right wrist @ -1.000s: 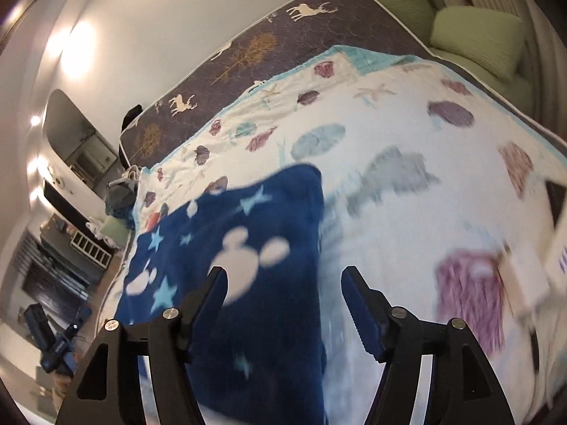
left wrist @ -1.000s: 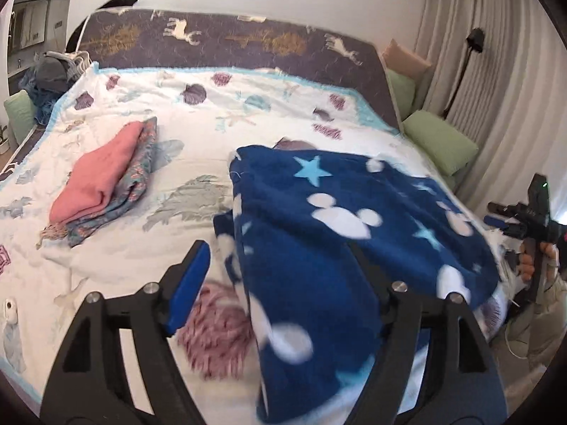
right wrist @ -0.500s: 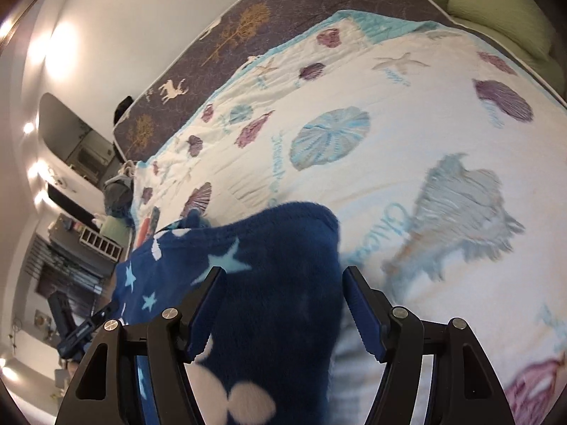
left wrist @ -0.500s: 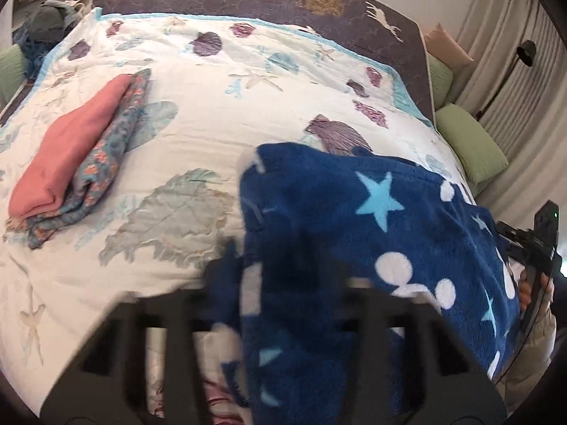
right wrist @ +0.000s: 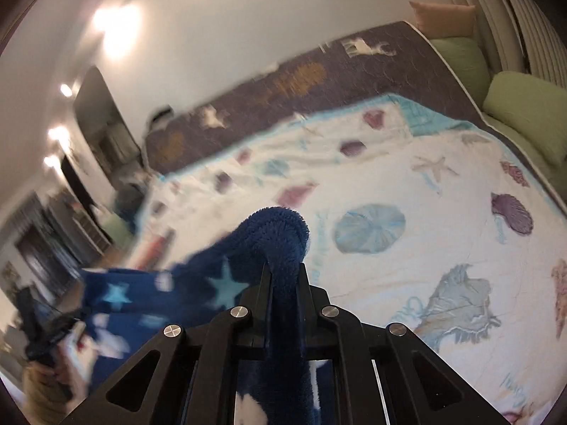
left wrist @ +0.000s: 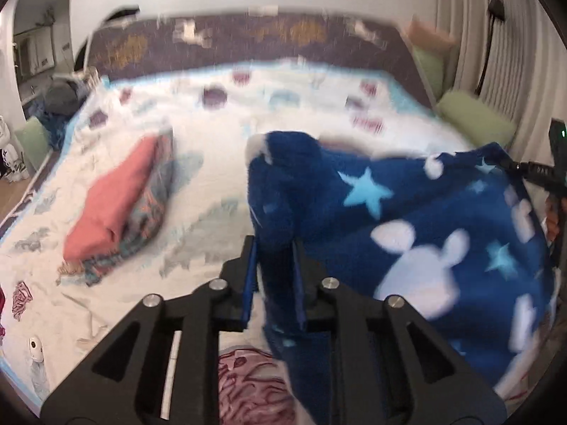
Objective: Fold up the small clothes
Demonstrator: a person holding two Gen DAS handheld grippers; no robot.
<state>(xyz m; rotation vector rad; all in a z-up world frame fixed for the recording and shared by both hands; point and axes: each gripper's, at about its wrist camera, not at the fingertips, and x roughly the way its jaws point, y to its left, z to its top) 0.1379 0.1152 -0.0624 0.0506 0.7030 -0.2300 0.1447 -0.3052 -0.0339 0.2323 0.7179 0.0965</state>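
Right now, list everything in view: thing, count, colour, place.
fleece garment: one, dark blue with white shapes and pale blue stars, lifted over the near part of the bed, pinched at two edges.
folded clothes: one small stack, coral piece on a patterned one, on the bed to the left.
bedspread: one, white with shells and starfish, pale blue border, covering the bed.
dark cover: one, purple-brown with deer and trees, along the head end.
cushions: green ones and a peach one, right of the bed by the curtain.
small white device: one, near left edge of the bed.
left tool: black, blue pads, shut on the fleece garment.
right tool: black, shut on the fleece garment.
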